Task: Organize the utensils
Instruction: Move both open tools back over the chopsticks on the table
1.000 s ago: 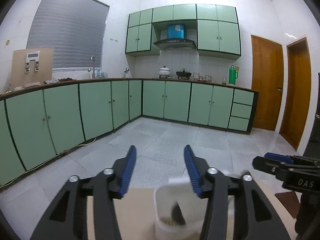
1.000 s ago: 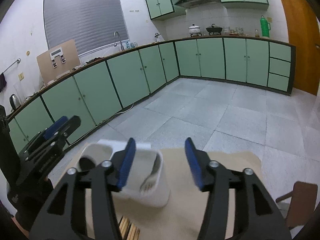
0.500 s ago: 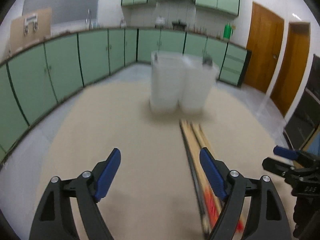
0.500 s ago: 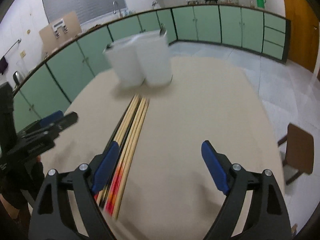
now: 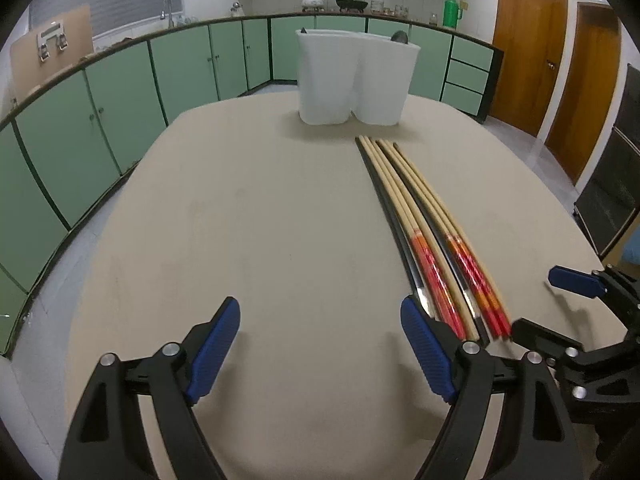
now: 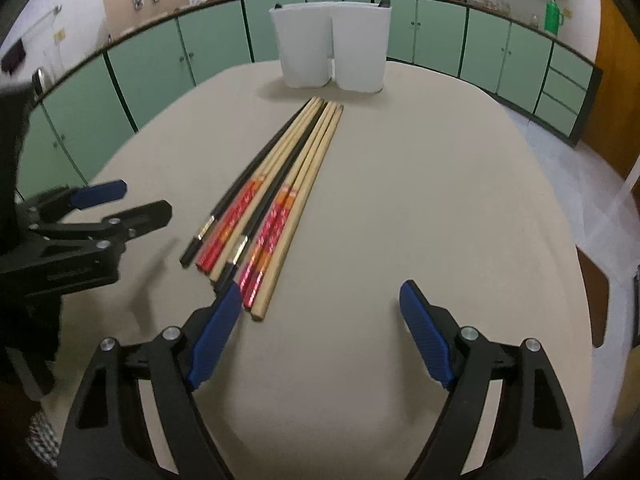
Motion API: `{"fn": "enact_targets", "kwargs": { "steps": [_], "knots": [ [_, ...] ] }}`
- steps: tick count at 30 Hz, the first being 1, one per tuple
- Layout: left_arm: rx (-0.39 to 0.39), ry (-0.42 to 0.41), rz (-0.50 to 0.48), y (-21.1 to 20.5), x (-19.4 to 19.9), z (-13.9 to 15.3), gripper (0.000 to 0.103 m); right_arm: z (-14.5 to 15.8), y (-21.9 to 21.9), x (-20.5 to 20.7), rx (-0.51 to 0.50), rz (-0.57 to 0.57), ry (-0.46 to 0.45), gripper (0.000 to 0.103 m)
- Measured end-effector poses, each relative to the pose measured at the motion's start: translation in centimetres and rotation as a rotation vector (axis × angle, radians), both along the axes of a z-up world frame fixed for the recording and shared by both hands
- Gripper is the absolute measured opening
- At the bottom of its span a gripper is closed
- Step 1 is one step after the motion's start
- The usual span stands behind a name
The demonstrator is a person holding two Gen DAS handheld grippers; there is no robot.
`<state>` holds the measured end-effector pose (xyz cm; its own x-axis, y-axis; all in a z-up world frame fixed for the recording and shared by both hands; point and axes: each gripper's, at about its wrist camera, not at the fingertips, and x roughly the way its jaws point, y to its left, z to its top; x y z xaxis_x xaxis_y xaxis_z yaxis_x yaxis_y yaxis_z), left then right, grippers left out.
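Note:
Several chopsticks [image 5: 420, 216] [image 6: 288, 168], wooden ones with red-orange ends and black ones with silver bands, lie side by side on the beige table [image 5: 260, 240] [image 6: 420, 180]. At the table's far edge stands a white two-compartment utensil holder [image 5: 356, 80] [image 6: 332, 44], a dark utensil tip [image 5: 400, 35] showing over its rim. My left gripper [image 5: 320, 312] [image 6: 136, 200] hangs open just left of the chopsticks' near ends. To their right is my right gripper [image 6: 320, 292] [image 5: 540, 300]; its jaws are wide and closing with nothing between them.
Green cabinets [image 5: 120, 120] run around the room behind the table. Wooden doors [image 5: 528, 48] stand at the right. A brown chair [image 6: 596, 292] sits beside the table's right edge, and a black unit [image 5: 612, 184] stands further right.
Both grippers dropped from above the holder to the table's near side, tilted down and opened wider. The chopsticks came into view, and the holder now stands far ahead.

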<state>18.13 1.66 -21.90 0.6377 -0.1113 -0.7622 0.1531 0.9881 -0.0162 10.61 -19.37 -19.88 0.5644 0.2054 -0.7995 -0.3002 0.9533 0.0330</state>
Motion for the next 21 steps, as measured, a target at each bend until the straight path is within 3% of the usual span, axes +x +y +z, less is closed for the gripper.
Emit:
{"fn": "enact_targets", "kwargs": {
  "steps": [8, 14, 18, 21],
  "knots": [
    [0.010, 0.014, -0.021, -0.4, -1.0, -0.4, 0.083, 0.2, -2.0, 0.3, -0.028, -0.066, -0.012, 0.075],
    [0.015, 0.020, -0.048, -1.3, -1.7, -0.4, 0.084, 0.7, -2.4, -0.2, 0.021, -0.023, -0.004, 0.067],
    [0.015, 0.037, -0.063, -1.8, -1.9, -0.7, 0.084, 0.0, -2.4, -0.5, -0.059, -0.033, -0.009, 0.064],
    [0.028, 0.042, -0.063, -2.0, -2.1, -1.0, 0.084, 0.2, -3.6, -0.4, -0.034, -0.078, -0.006, 0.063]
  ]
}}
